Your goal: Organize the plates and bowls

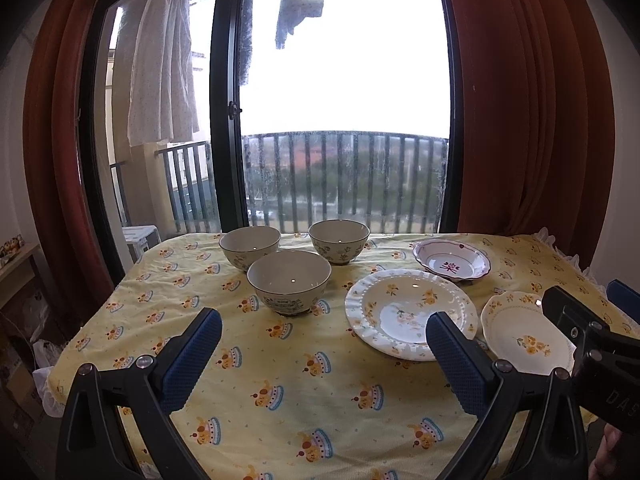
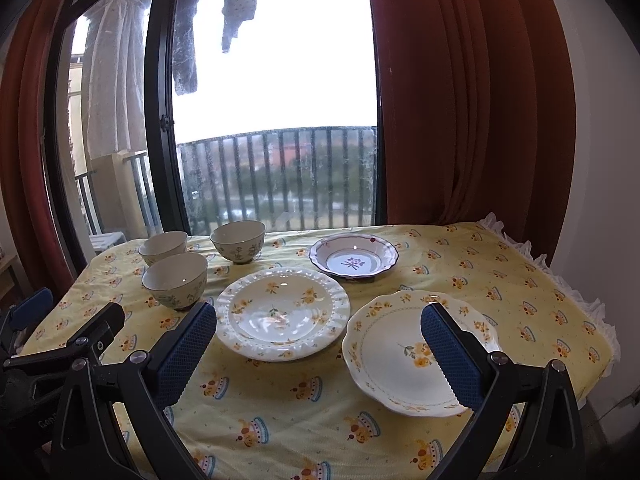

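Three cream bowls stand on the yellow tablecloth: a near bowl (image 1: 289, 280) (image 2: 175, 278), a back left bowl (image 1: 249, 246) (image 2: 163, 246) and a back right bowl (image 1: 339, 240) (image 2: 238, 240). To their right lie a ruffled white plate with yellow flowers (image 1: 400, 312) (image 2: 282, 312), a purple-rimmed deep plate (image 1: 451, 264) (image 2: 353, 258) and a scalloped flowered plate (image 1: 520, 336) (image 2: 400, 356). My left gripper (image 1: 324, 334) hangs open above the cloth, short of the near bowl. My right gripper (image 2: 318, 326) is open over the near edges of the two flowered plates, holding nothing.
The table's far edge (image 1: 360, 235) meets a black-framed balcony door (image 1: 224, 120) with red curtains (image 1: 520, 120) on either side. The right gripper's body (image 1: 592, 344) shows at the left view's right edge. A shelf (image 1: 16, 264) stands left of the table.
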`<state>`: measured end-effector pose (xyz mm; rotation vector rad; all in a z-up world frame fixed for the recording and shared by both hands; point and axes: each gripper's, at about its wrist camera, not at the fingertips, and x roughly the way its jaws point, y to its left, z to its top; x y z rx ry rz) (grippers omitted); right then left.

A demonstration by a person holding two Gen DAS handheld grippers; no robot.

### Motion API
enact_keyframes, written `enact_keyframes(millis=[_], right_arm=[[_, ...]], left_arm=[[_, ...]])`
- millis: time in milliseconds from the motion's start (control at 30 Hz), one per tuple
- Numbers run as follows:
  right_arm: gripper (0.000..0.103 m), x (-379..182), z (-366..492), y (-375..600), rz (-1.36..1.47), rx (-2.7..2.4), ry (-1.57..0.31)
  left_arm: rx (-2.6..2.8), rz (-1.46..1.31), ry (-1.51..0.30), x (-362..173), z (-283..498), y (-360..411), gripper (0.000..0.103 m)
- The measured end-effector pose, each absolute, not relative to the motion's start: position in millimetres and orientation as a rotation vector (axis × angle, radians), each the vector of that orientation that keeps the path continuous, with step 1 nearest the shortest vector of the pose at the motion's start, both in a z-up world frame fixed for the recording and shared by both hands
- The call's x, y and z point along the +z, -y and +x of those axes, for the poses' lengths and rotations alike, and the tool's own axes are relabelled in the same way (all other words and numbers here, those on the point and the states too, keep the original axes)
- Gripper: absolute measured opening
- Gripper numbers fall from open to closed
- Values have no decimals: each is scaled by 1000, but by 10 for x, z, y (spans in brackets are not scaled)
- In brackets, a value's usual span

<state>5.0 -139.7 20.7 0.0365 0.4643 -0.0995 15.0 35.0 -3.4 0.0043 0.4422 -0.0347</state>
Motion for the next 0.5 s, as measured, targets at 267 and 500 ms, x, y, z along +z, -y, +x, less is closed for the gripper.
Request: enact_keyframes(millis=[267,500], right_arm=[[103,219,38,1399,39,-103,-463],[103,243,1,1377,37,-109,-456]], left_arm=[[-43,9,-442,-7,162,-347,103],[-49,4,-441,-1,152,-368,103]])
